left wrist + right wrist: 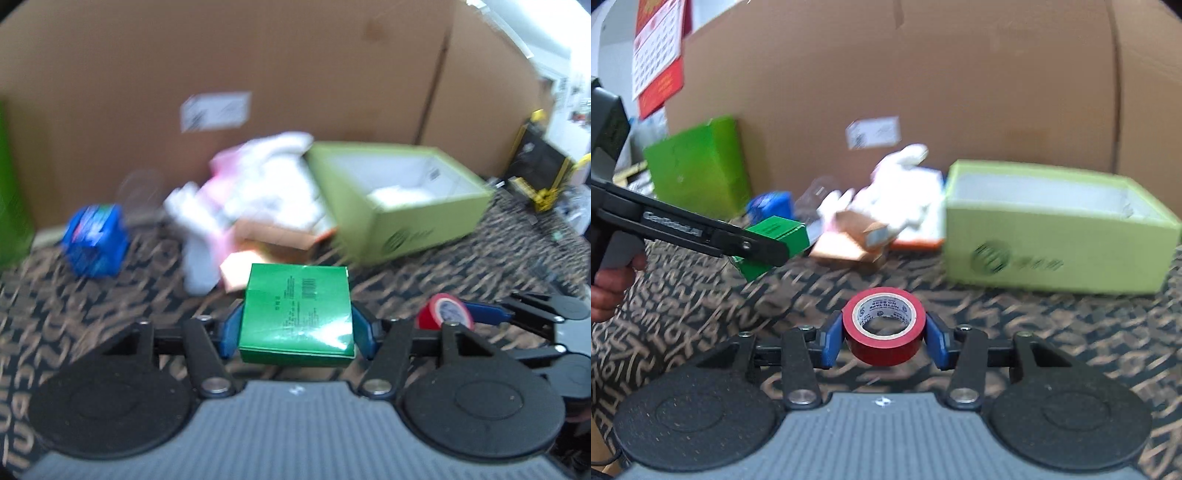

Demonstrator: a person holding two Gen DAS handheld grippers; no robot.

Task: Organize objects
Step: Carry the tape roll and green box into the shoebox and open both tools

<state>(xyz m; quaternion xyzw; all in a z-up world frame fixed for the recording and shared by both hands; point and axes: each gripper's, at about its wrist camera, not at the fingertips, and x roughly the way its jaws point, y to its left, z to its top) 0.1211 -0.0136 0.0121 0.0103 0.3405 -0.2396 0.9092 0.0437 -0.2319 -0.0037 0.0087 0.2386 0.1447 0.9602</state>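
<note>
A big cardboard wall backed the patterned cloth [1034, 332]. The left gripper [295, 325] clamped a green box [295, 314]; the right gripper [884, 332] clamped red tape [884, 325]. Both looked mid-carry; next probably the light-green bin [1052, 254], aligned overhead.

Green carton [295, 317]: small, squarish, glossy, barcode + fine print on top face; held off the patterned cloth, near centre, tilted slightly.

Red tape roll [884, 325]: white inner core w/ printed text, open hole facing up and toward the lens; held off the cloth, right of the carton.

Lime-green open box [1052, 251]: far right, white inside, sits on cloth, dark round logo on near wall; white item inside [402, 194], blurred.

Blue packet [94, 240]: far left, on cloth.
</note>
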